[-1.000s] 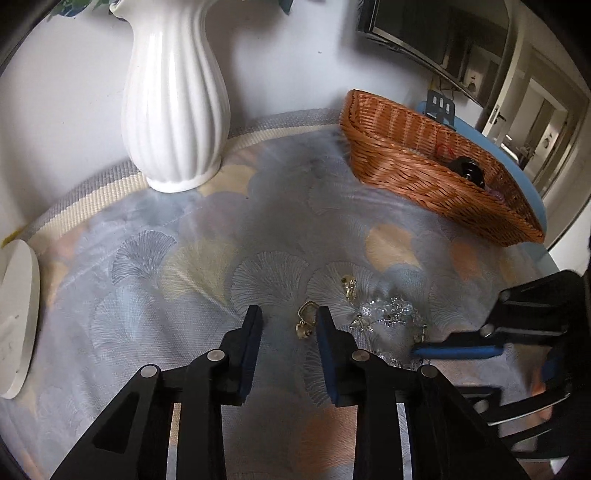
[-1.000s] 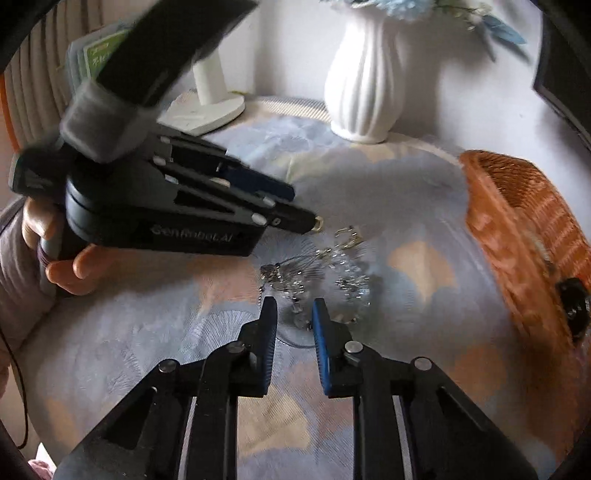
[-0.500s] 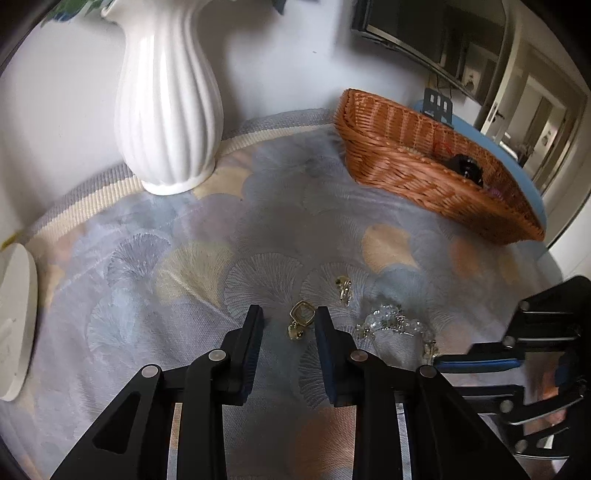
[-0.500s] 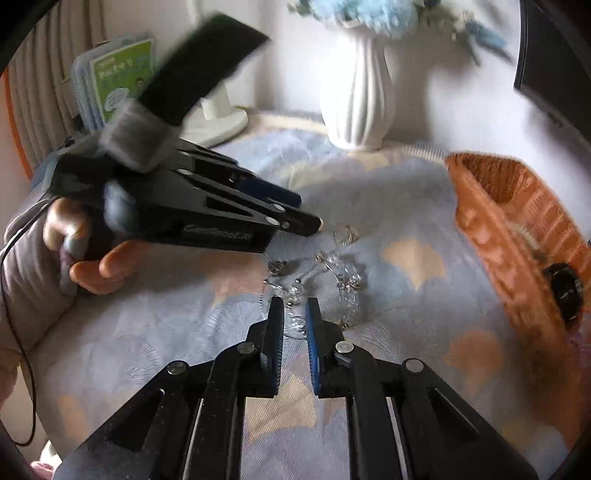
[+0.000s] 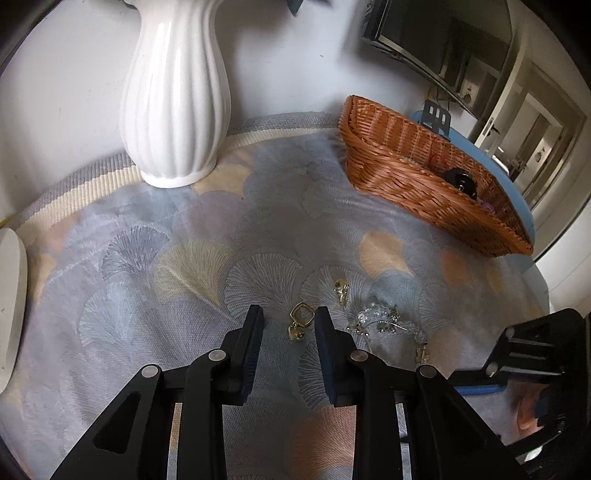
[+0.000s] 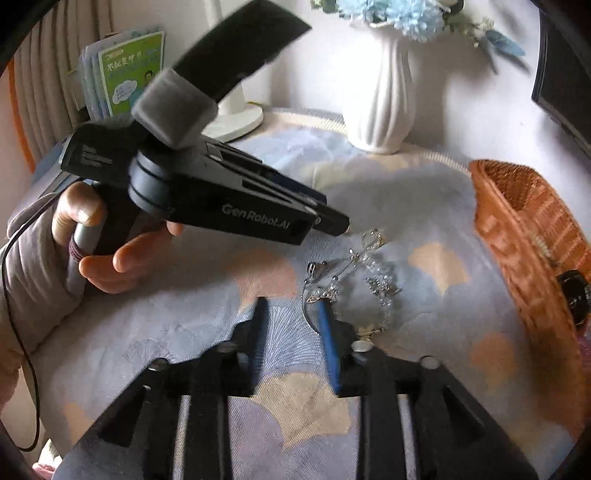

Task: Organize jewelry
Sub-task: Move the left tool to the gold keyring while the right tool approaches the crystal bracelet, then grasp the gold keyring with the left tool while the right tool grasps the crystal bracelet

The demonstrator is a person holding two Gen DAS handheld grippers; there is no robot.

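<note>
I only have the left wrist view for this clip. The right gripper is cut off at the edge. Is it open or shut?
Observer: Open. In the right wrist view, the right gripper has its fingers spread wide.
Operator: Where is the silver chain relative to it?
Observer: The silver chain lies tangled on the cloth, with one loop right at the tip of the blue-padded finger.
Operator: What's in the vase?
Observer: Pale blue flowers fill the white vase.

A white ribbed vase point(image 5: 175, 92) stands on a patterned cloth point(image 5: 147, 258) and holds pale blue flowers point(image 6: 391, 14). A white round base point(image 6: 236, 122) sits near green booklets point(image 6: 125, 70). A dark screen point(image 5: 439, 40) hangs on the wall.
</note>
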